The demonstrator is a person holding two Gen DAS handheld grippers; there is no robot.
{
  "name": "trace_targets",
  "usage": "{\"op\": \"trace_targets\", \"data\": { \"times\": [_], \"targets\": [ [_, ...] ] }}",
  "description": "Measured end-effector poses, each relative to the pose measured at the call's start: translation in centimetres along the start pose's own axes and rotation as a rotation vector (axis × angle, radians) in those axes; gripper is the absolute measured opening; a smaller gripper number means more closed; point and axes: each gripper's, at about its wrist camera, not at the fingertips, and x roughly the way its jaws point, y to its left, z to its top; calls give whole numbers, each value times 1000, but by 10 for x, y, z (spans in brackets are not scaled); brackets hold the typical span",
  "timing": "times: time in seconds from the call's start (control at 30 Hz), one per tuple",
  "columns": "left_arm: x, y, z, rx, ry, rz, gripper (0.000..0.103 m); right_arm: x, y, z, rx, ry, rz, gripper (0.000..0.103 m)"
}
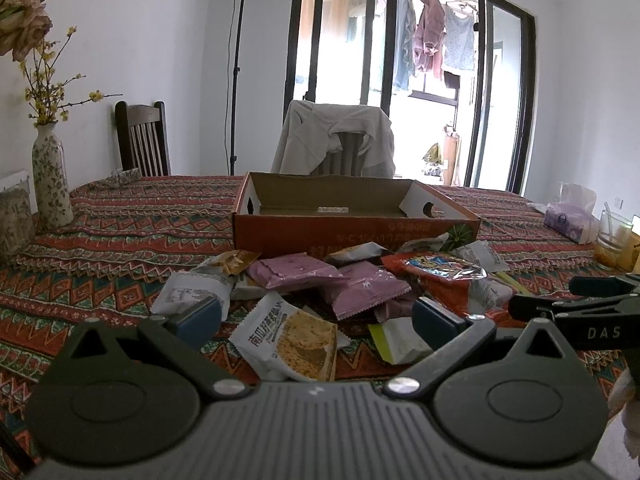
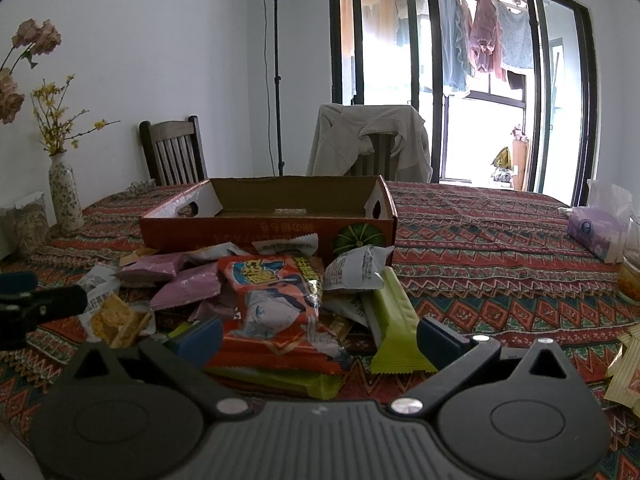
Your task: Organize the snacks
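Both the left hand-held gripper (image 1: 316, 316) and the right hand-held gripper (image 2: 320, 338) are spread, holding nothing. The snack packets (image 2: 276, 300) lie heaped just before the cardboard box (image 2: 272, 226): light, crinkly, slippery; pinch a sealed edge.

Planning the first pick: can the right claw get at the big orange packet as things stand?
Probably yes. The right claw is open, and the orange packet lies on top of the pile right between its fingers, nothing over it.
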Motion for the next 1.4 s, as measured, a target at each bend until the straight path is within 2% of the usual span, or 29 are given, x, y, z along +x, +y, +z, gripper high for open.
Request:
{"op": "trace_targets", "data": {
  "times": [0.83, 1.03, 1.2, 1.4],
  "targets": [
    [7, 10, 3, -22, 16, 20, 103, 9, 2, 9, -12, 3, 24, 103],
    [13, 16, 4, -36, 29, 33, 103, 34, 8, 23, -1, 59, 74, 100],
    [15, 23, 4, -52, 40, 42, 103, 61, 15, 31, -13, 114, 81, 89],
    [17, 31, 3, -70, 47, 55, 103, 80, 24, 32, -33, 174, 96, 89]
  ]
}}
